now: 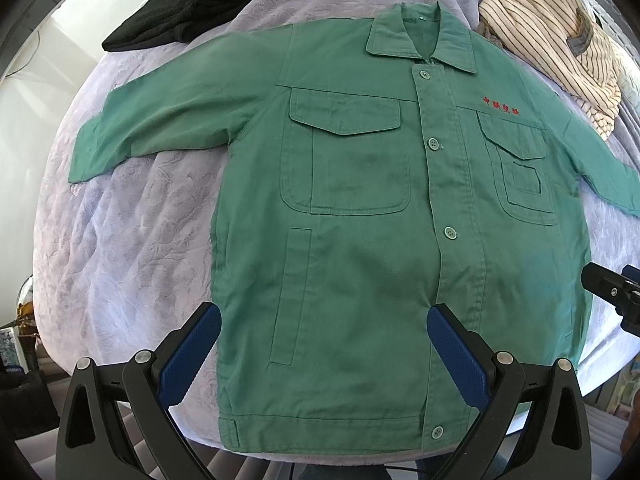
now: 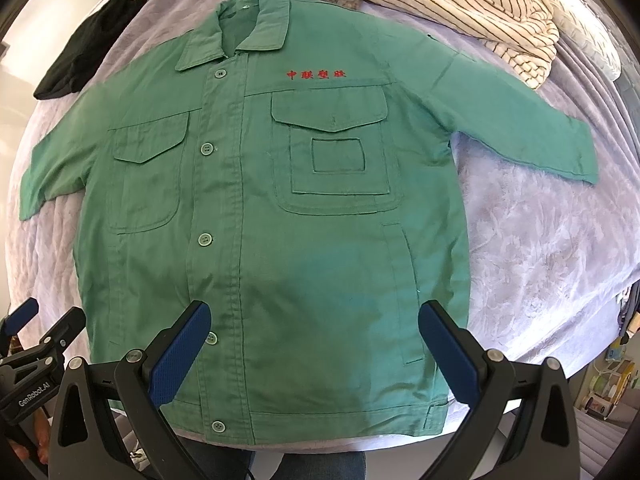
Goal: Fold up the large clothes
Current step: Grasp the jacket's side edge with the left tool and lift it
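**Green jacket spread flat, both grippers poised at its hem**

A green work jacket lay face up and buttoned on a bed covered with a pale lilac blanket, its hem along the near edge of the bed and its collar toward the far side. Both sleeves were stretched outward. Red embroidered characters sat above one chest pocket. The left hand-held gripper hovered over the lower part of the jacket, fingers spread wide, pinching nothing. The right hand-held gripper hung likewise above the hem, its blue pads wide apart and empty. A black garment lay near the bed's far left corner, apart from the jacket; a striped garment was heaped at the far right, just beside the shoulder.
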Tool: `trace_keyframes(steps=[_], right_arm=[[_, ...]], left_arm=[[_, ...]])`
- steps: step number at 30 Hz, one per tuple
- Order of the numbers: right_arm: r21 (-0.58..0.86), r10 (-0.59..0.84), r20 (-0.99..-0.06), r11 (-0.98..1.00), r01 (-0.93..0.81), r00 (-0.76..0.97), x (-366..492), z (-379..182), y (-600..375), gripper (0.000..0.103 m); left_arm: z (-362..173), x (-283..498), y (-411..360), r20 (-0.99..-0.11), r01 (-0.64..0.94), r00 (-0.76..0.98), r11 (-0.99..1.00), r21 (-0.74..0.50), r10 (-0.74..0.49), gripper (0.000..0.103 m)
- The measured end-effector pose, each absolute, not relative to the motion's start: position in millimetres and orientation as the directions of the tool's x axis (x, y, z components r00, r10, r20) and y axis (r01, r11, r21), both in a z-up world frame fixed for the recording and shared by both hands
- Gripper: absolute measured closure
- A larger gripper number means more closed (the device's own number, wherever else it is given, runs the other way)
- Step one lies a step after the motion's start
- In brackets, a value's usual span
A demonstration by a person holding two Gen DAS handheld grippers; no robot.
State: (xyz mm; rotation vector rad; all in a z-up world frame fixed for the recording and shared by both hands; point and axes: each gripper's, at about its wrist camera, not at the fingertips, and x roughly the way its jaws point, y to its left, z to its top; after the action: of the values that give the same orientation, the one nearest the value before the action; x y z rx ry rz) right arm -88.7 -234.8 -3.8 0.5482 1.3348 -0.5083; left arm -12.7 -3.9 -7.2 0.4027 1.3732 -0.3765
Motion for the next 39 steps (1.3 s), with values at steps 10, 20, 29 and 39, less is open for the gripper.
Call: trace_keyframes(steps=[10,20,29,39], right_arm=[[0.186,0.074,-0.976,0.767,0.614,0.203,-79.0,-14.6,-226.2,0.0],[0.379,0.251,-0.913,0.814,0.441,0.321,-23.7,-33.2,-166.2,0.0],[0.418,0.344,-0.899,0.857,0.301,0.27,47.6,-81.0,-100.3,0.0],[0.456,0.391,-0.877,0.862,0.223,0.279,82.4,-90.1,-69.2,0.0]], left_arm=[[-23.3,9.7,22.3,-0.987,0.41,0.112,0.91,-0.063,-0.119,0.0],[-49.5,101.3,118.6,-0.939,0.193,0.253,0.963,-0.187,-0.233,0.0],[-93.8,217.8,230.7,-0.87,-0.051,0.39,0.937,-0.347,-0.301,0.0],[-137.4,275.6,264.4,-0.801,-0.15,0.449,0.851,-0.503,-0.395,0.008]])
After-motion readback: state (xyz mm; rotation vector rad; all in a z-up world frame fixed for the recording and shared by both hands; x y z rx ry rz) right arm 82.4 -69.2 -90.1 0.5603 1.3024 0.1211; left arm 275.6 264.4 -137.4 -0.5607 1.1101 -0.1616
